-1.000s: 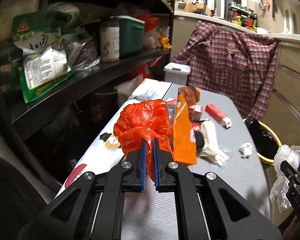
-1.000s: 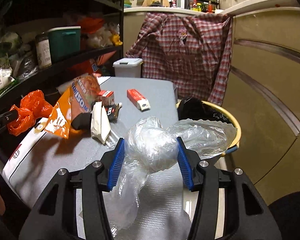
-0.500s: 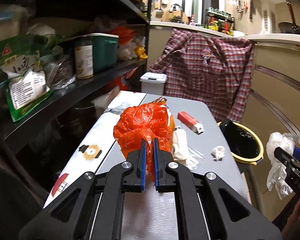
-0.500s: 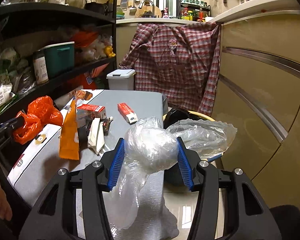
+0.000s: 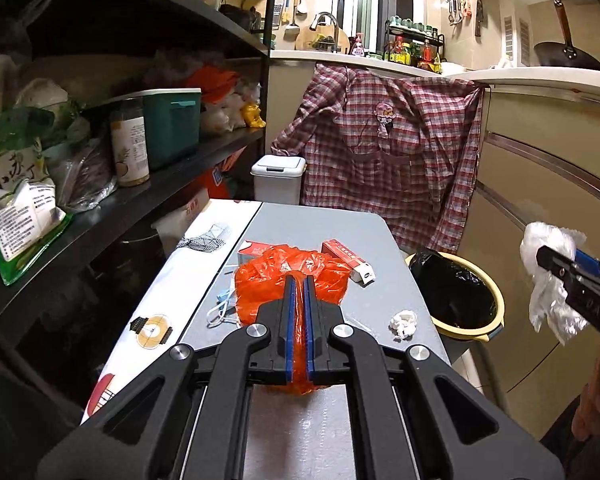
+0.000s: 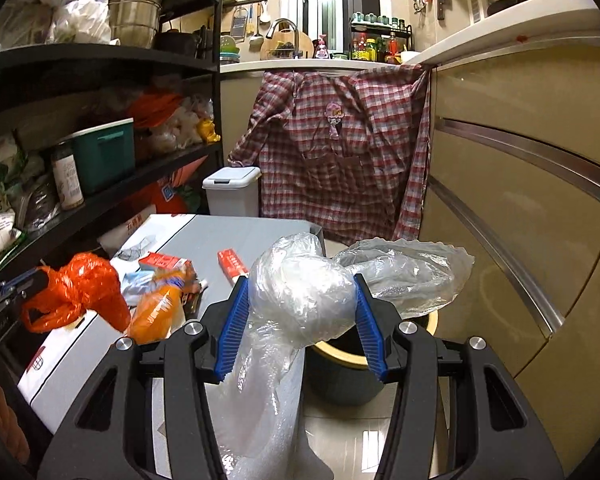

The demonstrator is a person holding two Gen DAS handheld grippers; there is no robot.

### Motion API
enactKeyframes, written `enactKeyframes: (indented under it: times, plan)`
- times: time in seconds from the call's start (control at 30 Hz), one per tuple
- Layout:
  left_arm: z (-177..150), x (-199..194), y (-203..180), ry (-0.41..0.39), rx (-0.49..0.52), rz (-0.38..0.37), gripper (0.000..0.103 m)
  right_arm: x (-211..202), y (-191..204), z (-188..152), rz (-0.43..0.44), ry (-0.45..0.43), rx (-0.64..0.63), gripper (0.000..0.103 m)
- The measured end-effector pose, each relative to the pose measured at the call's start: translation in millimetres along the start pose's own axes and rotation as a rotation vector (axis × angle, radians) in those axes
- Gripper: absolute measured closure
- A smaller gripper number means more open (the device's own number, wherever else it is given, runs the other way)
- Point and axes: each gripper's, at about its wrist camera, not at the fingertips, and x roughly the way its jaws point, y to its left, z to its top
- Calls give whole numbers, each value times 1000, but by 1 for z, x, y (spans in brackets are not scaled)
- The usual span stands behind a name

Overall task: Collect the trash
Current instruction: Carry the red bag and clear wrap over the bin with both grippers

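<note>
My left gripper (image 5: 297,280) is shut on a crumpled orange plastic bag (image 5: 272,276) and holds it above the grey table (image 5: 324,224); the bag also shows in the right wrist view (image 6: 80,284). My right gripper (image 6: 300,300) is shut on a clear plastic bag (image 6: 300,292), held off the table's right edge above a yellow-rimmed bin with a black liner (image 5: 456,292); the bin's rim shows below it (image 6: 340,354). A red and white box (image 5: 348,260), a crumpled white tissue (image 5: 404,320) and an orange wrapper (image 6: 156,312) lie on the table.
A black shelf rack (image 5: 112,208) with food bags, a jar and a teal box runs along the left. A white lidded bin (image 5: 278,180) and a hanging plaid shirt (image 5: 380,160) stand behind the table. Beige cabinet fronts (image 6: 520,220) are on the right.
Both grippers have pulled back and risen with their bags. The right gripper moved off the table's right edge to above the bin. The orange wrapper dropped from upright onto the table.
</note>
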Motion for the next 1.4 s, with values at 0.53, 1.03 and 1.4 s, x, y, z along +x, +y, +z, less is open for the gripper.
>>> enactKeyframes:
  times: [0.53,1.03,1.4]
  plan:
    - [40,7,-34,-44,45,-46,100,27,-43,64,1,-39,-25,52]
    - [84,56,-97,-23,113,-215,100,97,-106,85,64,43,11,51]
    - [88,127,-152,56,148,-401,100,152,-150,57,67,118,123,51]
